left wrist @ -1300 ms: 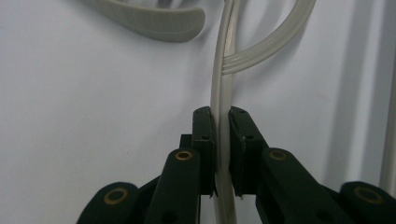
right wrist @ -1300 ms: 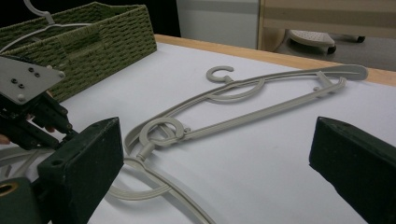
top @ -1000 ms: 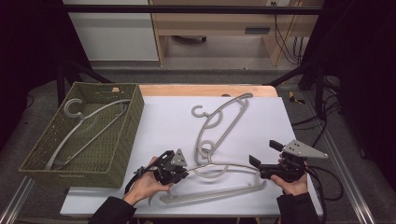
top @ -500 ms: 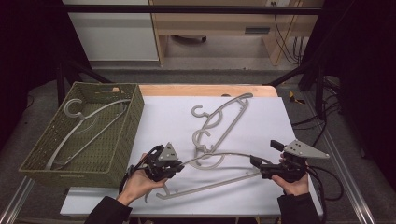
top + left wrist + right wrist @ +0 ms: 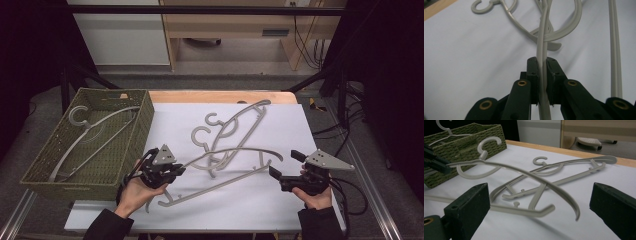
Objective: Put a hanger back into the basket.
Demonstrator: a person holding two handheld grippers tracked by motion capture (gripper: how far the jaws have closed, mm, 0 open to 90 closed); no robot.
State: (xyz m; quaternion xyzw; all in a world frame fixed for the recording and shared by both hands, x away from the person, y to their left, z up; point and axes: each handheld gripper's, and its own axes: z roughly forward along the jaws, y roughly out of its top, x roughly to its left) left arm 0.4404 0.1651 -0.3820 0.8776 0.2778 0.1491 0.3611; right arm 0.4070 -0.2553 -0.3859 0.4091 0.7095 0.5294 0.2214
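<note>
- Left tool (image 5: 176, 170), one of two, pinches the thin arm of a grey hanger (image 5: 235, 152) and holds it above the white counter (image 5: 310, 125).
- Right tool (image 5: 282, 169) stands wide apart, holding nothing.
- Two more hangers (image 5: 240, 122) lie overlapped mid-counter.
- One woven basket (image 5: 132, 142) at the left holds one hanger (image 5: 95, 132).
- Where the overlapped hangers touch is hard to make out.

Left tool (image 5: 172, 170) jaws clamped together, hand low; right tool (image 5: 283, 168) jaws spread wide.
</note>
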